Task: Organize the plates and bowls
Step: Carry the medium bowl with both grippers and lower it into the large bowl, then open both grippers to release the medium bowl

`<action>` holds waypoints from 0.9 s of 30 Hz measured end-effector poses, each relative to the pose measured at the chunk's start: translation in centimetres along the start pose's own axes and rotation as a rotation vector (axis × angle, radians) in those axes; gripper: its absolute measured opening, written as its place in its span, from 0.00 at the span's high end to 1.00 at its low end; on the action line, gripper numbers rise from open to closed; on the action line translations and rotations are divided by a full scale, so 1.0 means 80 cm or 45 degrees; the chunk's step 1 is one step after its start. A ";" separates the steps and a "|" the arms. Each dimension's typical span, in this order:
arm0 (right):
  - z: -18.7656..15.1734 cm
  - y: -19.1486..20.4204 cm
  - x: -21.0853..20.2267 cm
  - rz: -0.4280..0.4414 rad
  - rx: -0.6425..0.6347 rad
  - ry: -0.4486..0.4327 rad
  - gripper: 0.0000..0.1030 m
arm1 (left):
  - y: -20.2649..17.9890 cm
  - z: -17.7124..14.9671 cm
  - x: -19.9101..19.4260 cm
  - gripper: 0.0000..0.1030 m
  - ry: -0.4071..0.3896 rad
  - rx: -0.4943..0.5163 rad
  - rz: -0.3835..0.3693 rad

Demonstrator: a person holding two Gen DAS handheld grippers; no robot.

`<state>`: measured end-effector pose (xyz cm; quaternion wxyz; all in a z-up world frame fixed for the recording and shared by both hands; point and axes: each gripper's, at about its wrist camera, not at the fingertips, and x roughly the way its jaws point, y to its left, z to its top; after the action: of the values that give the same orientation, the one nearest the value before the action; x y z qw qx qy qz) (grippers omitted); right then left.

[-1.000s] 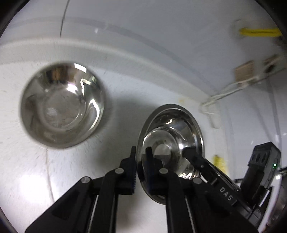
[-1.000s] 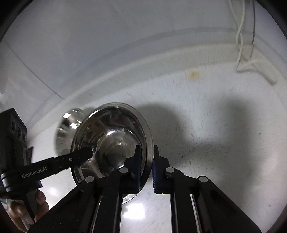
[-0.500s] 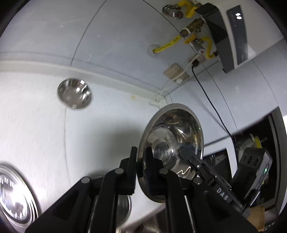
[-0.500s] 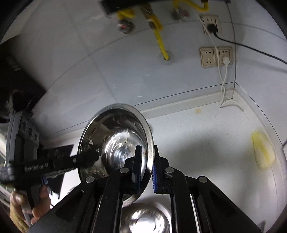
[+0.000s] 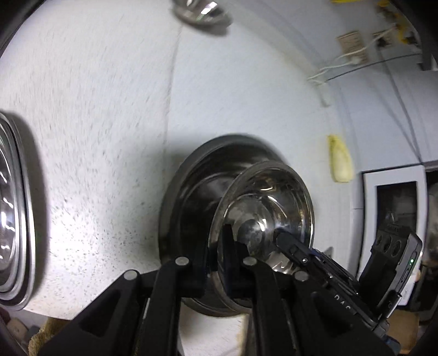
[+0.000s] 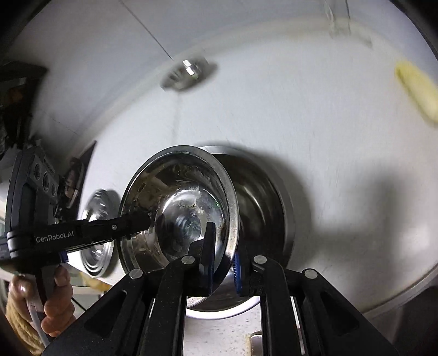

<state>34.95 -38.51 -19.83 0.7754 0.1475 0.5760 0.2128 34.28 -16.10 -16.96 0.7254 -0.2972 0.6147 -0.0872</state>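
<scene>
Half a second ago both cameras looked up at the wall and its sockets; they have since tipped down toward the white speckled counter [image 5: 109, 137], and the steel bowl [image 5: 262, 210] carried between the two tools now hangs tilted just over a larger dark bowl [image 5: 191, 197] that sits on the counter. Whether the two bowls touch cannot be told.

The left gripper [image 5: 216, 263] is clenched on the near left rim of the steel bowl, one finger outside the wall and one inside. The right gripper [image 6: 221, 263] is clamped on the opposite rim in the same way, its blue-padded fingers [image 6: 237, 269] pinching the metal.

The left wrist view shows the right tool reaching in from the lower right, its tip resting in the bowl's hollow. It alone shows a stack of steel plates [image 5: 13, 205] at the far left edge of the counter, and the wall sockets [image 5: 353, 46] at the far right. A small steel bowl [image 5: 199, 11] sits far back, and a pale yellow cloth [image 5: 340, 161] lies to the right.

The right wrist view shows the left tool marked GenRobot.AI and the bare hand [image 6: 52, 295] gripping its handle at lower left. The small bowl [image 6: 186, 72] appears blurred at the far middle, and the larger bowl's [image 6: 260, 208] dark inside lies behind the held one.
</scene>
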 end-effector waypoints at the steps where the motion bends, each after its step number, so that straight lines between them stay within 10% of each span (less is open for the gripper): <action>1: -0.004 -0.004 0.007 0.007 0.010 0.011 0.90 | 0.002 -0.002 0.006 0.93 0.005 -0.001 0.010; 19: 0.004 -0.013 0.005 -0.024 -0.041 -0.012 0.88 | -0.029 -0.017 -0.008 0.91 -0.162 0.154 0.167; 24: 0.010 0.008 -0.006 -0.100 -0.143 -0.067 0.56 | -0.027 -0.014 -0.042 0.90 -0.236 0.178 0.142; 27: 0.015 0.014 -0.020 -0.086 -0.171 -0.107 0.53 | -0.022 -0.007 -0.074 0.78 -0.320 0.194 0.134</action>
<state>35.55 -38.34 -17.60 0.8136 0.0846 0.5321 0.2184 32.82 -14.79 -11.09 0.8207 -0.2174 0.5253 -0.0575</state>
